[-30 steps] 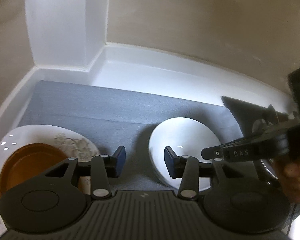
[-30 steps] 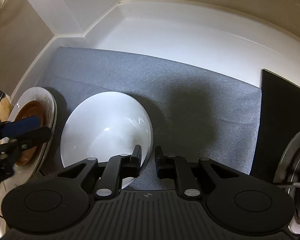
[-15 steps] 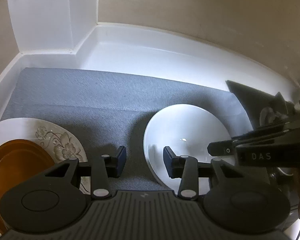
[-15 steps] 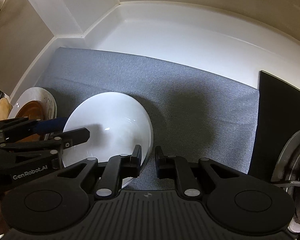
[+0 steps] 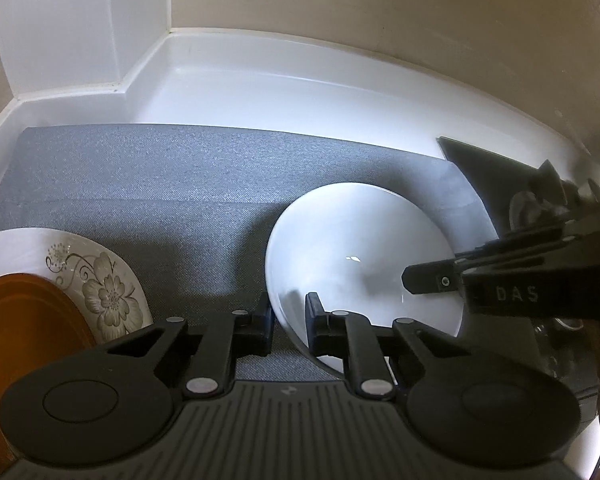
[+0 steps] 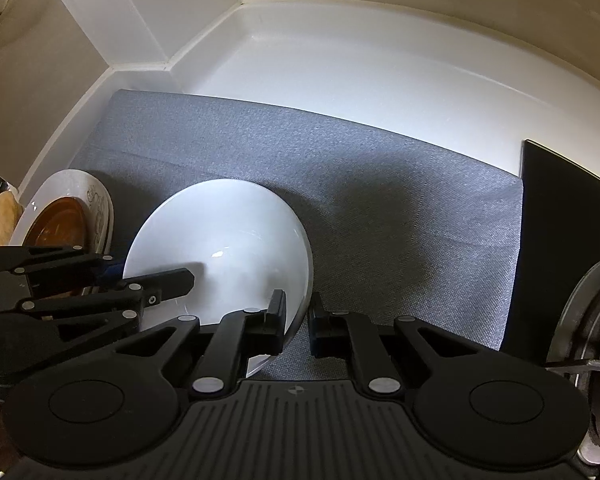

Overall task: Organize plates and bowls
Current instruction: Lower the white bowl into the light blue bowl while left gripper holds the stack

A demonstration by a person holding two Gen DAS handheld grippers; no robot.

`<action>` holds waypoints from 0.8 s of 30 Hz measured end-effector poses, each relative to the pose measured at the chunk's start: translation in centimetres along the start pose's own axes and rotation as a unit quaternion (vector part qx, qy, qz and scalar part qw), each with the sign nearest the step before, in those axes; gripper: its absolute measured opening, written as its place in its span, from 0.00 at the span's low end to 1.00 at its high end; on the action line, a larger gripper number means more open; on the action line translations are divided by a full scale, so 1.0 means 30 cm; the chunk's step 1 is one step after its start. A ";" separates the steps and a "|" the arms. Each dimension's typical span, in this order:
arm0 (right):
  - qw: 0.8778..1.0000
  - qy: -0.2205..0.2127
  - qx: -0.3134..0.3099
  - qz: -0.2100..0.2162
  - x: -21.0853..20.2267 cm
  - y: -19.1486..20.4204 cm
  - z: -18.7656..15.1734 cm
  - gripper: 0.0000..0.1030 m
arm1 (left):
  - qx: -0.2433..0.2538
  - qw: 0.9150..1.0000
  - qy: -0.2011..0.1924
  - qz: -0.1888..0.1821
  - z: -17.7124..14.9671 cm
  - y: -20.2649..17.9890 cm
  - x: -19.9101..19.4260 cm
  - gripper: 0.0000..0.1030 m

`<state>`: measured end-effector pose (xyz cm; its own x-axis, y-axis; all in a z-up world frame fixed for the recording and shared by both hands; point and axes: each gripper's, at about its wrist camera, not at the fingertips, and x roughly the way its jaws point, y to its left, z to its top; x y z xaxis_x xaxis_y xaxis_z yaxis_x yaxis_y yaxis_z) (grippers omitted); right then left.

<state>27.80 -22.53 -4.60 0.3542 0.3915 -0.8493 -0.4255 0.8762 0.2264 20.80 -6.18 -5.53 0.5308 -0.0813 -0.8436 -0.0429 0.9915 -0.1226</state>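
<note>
A: White counter (image 6: 380,64), corner nook; grey mat (image 6: 380,200) lying across it. White bowl (image 5: 360,248) sitting on the mat, floral plate (image 5: 100,280) with a brown dish (image 5: 24,328) on it just left.

B: Left gripper (image 5: 288,320)?

A: Jaws have just been closing, now pinching the bowl's left rim.

B: Right gripper (image 6: 298,320)?

A: Clamping the bowl's right rim, fingers nearly together.
</note>
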 end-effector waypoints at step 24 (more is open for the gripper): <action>0.997 -0.079 0.004 0.006 -0.265 0.029 -0.074 0.09 | 0.021 0.996 -0.086 0.006 -0.023 -0.096 -0.269 0.17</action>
<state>22.77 -25.51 1.29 0.4768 0.4404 -0.7607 -0.4245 0.8732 0.2395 16.07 -8.45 1.29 0.6674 -0.0542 -0.7428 -0.0169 0.9960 -0.0878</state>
